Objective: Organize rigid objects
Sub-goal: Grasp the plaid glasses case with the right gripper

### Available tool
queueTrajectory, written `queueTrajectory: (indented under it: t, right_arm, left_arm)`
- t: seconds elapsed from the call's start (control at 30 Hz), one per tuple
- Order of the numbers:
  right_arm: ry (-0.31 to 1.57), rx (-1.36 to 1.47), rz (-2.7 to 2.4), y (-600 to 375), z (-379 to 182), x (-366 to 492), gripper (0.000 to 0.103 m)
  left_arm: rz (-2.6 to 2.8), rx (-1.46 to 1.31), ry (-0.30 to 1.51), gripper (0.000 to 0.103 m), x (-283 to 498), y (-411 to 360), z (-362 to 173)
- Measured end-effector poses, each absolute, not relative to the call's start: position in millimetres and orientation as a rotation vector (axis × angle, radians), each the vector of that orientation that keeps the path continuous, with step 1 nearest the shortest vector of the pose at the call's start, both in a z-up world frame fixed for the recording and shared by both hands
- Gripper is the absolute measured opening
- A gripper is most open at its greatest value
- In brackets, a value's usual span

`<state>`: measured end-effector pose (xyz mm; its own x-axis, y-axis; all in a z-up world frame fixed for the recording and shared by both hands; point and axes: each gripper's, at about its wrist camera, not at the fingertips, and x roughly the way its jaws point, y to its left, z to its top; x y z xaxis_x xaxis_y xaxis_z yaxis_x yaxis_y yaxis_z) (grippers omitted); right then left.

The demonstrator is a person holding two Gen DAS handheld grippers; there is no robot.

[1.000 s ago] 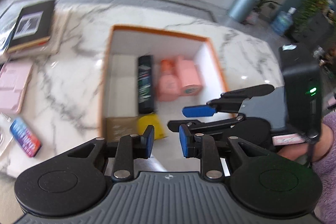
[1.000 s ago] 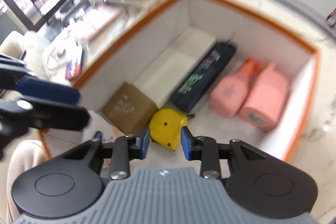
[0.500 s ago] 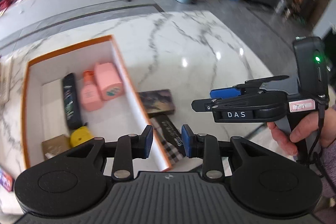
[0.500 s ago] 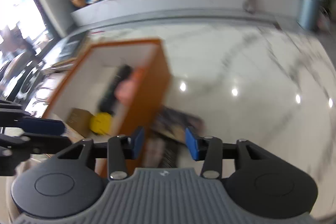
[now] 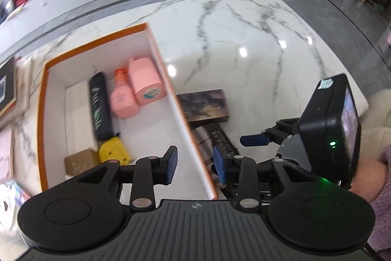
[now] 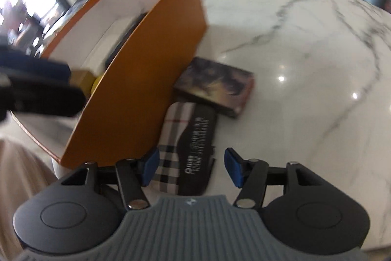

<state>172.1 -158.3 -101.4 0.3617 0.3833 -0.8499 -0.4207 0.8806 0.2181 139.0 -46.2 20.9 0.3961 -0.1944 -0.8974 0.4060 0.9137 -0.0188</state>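
Note:
An orange box (image 5: 156, 58) with a white inside holds two pink bottles (image 5: 136, 87), a black tube (image 5: 99, 107), a yellow piece (image 5: 112, 151) and a brown carton (image 5: 80, 160). Right of the box on the marble lie a checked case with a black band (image 6: 188, 141) and a dark printed box (image 6: 217, 87). My right gripper (image 6: 191, 169) is open, its jaws either side of the checked case's near end, just above it. My left gripper (image 5: 195, 163) is open and empty above the orange box's right wall. The right gripper (image 5: 254, 140) also shows in the left wrist view.
The marble tabletop (image 5: 244, 40) stretches right of the box. Books (image 5: 5, 89) and pink items lie at the left edge. The orange box's outer wall (image 6: 146, 89) stands close to the left of the checked case.
Both grippers have swung from over the box's inside to its right side. The right gripper has come down over the checked case and opened wider.

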Motion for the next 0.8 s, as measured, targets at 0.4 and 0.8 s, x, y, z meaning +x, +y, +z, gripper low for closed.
queueTrajectory:
  t: [0.4, 0.8]
  right_arm:
    - [1.15, -0.1, 0.512, -153, -120, 176, 0.071]
    - [1.214, -0.049, 0.403, -191, -111, 177, 0.055]
  left_arm:
    - [-0.355, 0.091, 1.113, 0.039, 137, -40, 19]
    - [-0.37, 0.107, 1.096, 0.041, 119, -46, 26]
